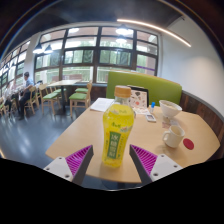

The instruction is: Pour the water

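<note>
A yellow drink bottle (117, 130) with an orange cap and a green-and-yellow label stands upright on the wooden table (80, 132). It sits between my gripper's (112, 160) two magenta pads (74, 160), with a gap on each side. The gripper is open and holds nothing. Beyond the bottle to the right, a white cup (174, 135) and a white bowl (169, 108) rest on the same table. A red lid or coaster (188, 144) lies right of the cup.
A white paper sheet (102, 104) and a small upright card (137, 98) lie at the table's far side. A green bench seat (145, 85) stands behind. Chairs, tables and a seated person (24, 88) are off to the left by large windows.
</note>
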